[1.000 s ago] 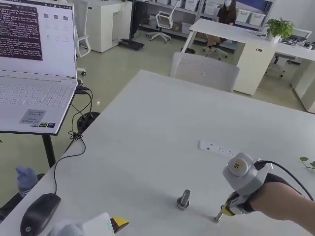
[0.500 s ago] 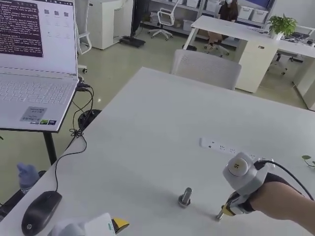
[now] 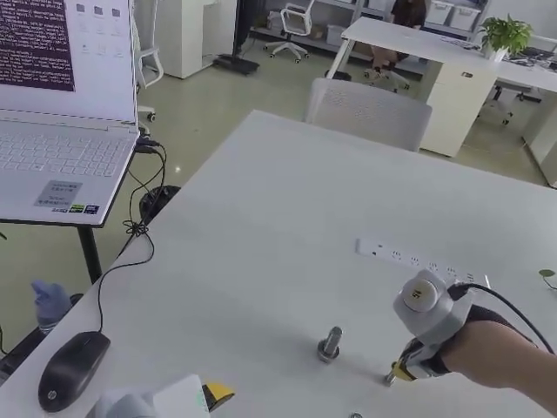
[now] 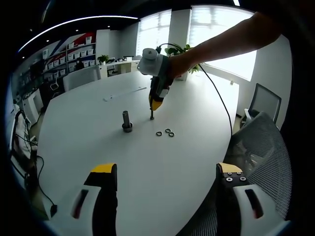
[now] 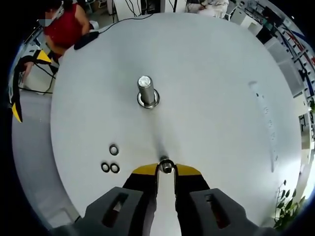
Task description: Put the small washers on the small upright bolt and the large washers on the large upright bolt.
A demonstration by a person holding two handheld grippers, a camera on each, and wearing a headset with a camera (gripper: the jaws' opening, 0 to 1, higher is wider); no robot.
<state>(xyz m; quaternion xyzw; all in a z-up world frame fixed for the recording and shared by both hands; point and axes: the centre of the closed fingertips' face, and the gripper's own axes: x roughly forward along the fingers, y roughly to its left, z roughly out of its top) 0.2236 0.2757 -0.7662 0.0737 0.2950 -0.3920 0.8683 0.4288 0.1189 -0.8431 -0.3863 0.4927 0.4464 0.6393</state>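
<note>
Washers (image 5: 113,149), three of them, lie on the white table (image 5: 221,73) at about 9 o'clock from the small bolt (image 5: 166,166). The large bolt (image 5: 147,93) stands at 12 o'clock. The right gripper (image 5: 166,170) has its jaws pinched close around the small bolt's top. The left gripper (image 4: 167,177) has its jaws wide open, holding nothing.

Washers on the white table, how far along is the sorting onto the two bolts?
Seemingly done: the large steel upright bolt carries a ring round its base, maybe large washers. In hand: the right gripper pinches a small round metal piece at the small upright bolt. Left: three small silver washers lie loose on the white table; the left gripper hangs open.
</note>
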